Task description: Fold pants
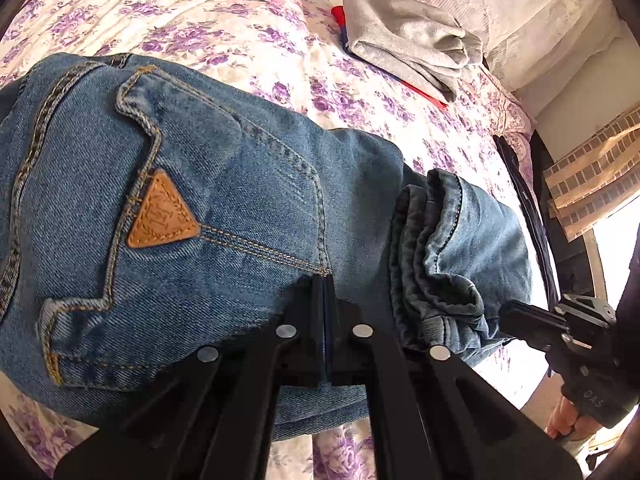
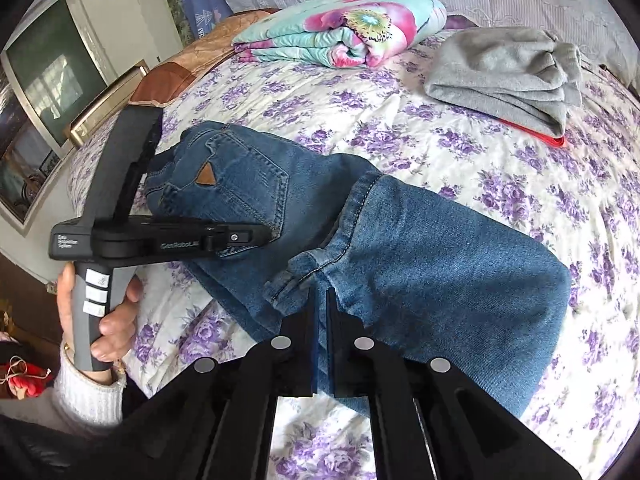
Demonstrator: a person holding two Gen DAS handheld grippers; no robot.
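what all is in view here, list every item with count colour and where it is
jeans: one pair, blue denim, partly folded on the bed, leg hems lying near the seat
leather patch: one, tan triangle, on the back pocket
bedsheet: one, white with purple flowers, under everything
grey garment: one, folded, far right side of the bed, on something red
floral quilt: one, teal and pink, folded at the head of the bed
television: one, dark screen, left of the bed
left hand-held gripper: black, fingers closed on the jeans by the pocket seam
right hand-held gripper: black, fingers closed at the leg hem
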